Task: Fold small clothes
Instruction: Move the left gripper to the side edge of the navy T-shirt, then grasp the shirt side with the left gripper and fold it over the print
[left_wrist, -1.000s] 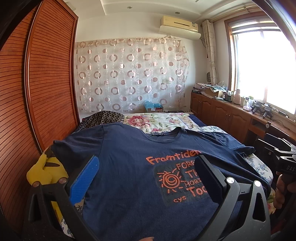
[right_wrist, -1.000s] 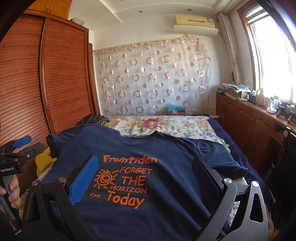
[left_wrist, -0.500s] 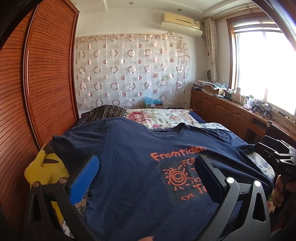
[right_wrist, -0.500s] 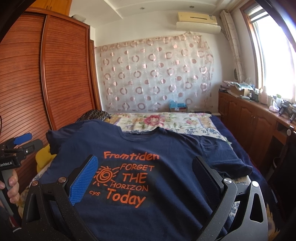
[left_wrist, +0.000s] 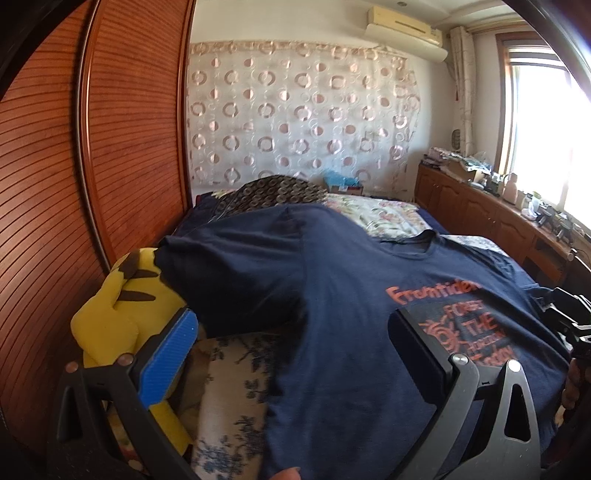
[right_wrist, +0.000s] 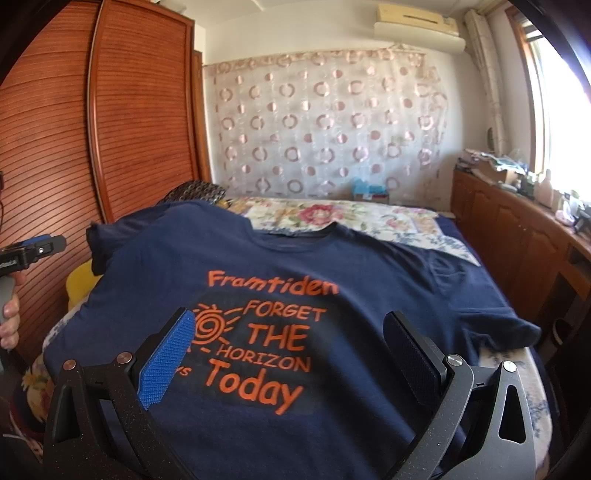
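Navy T-shirt (right_wrist: 332, 280) flat on the bed (left_wrist: 229, 373); left tool (left_wrist: 291, 350) has swung toward the left sleeve (left_wrist: 221, 273), right tool (right_wrist: 288, 350) hovering, both spread apart, empty: first fold imminent.

Bright daylight from the blown-out window (left_wrist: 546, 122) at right, glare washing that edge, strong fisheye bending with dark corners, slight motion blur overall

Bed (right_wrist: 491, 373) with floral cover filling the lower frame, navy T-shirt (right_wrist: 332, 280) spread flat across it, yellow plush toy (left_wrist: 122, 317) at its left edge, dark patterned pillow (left_wrist: 273, 192) centre-left, floral quilt (right_wrist: 332, 216) behind.
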